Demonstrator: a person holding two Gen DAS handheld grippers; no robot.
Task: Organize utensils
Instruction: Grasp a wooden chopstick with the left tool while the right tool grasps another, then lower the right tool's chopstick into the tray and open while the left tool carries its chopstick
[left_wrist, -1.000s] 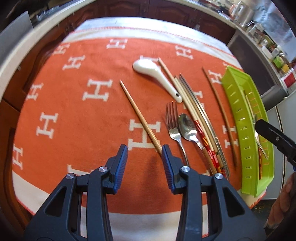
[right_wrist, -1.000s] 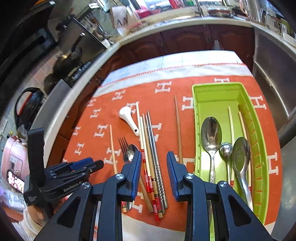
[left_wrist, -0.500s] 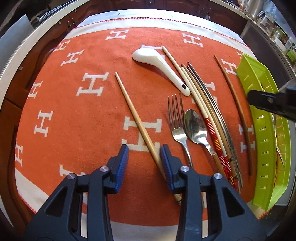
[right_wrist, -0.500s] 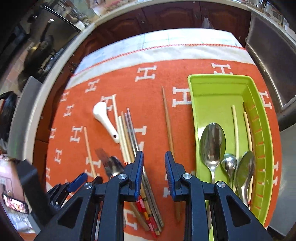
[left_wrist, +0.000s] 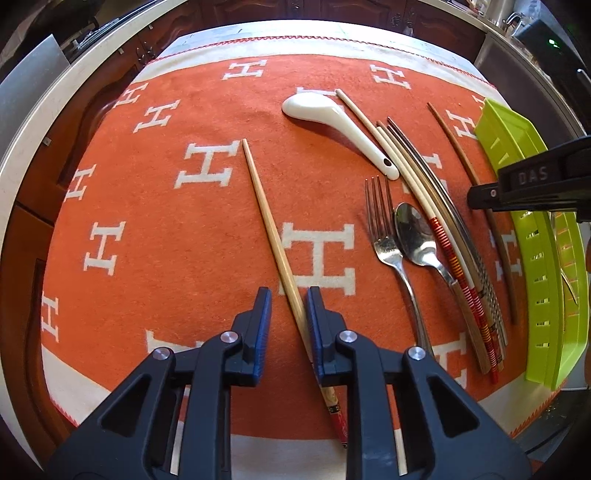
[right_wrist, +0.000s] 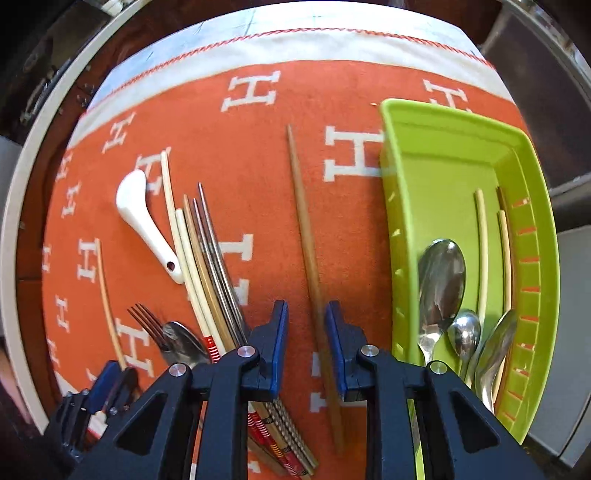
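The left claw (left_wrist: 288, 321) points steeply down at the table and straddles a light bamboo chopstick (left_wrist: 271, 236) near its thick, red-printed end. Its jaws are closing; the right-hand pad seems to be at the stick, while a gap shows on the other side, so no pinch yet. The right claw (right_wrist: 306, 347) points straight down over a darker wooden chopstick (right_wrist: 306, 236), which lies between the jaws with space on both sides; these jaws are also closing.

To do the step well:
1. Keep each stick centred between its pads, so both pads meet it together and it does not roll on the orange blanket (left_wrist: 147, 221).
2. Set the fingertips down to the cloth before the pinch completes; a thin stick slips out from a high grip.
3. Lift level. A grip near one end will probably let the far tip droop.

Just beside the right claw lies a bundle of chopsticks (right_wrist: 207, 266), some pale, some metal, some with red-striped ends. It sits close enough that the claw's outer finger could nudge it. A fork (left_wrist: 384, 236) and a metal spoon (left_wrist: 417, 236) lie side by side between the two chopsticks being taken. Further off, a white ceramic spoon (left_wrist: 332, 122) rests with its handle touching the bundle.

The green tray (right_wrist: 443, 155), the likely destination, lies on the right edge of the blanket. It already holds three metal spoons (right_wrist: 441, 280) and a few pale chopsticks (right_wrist: 480, 251) along its slotted outer wall.
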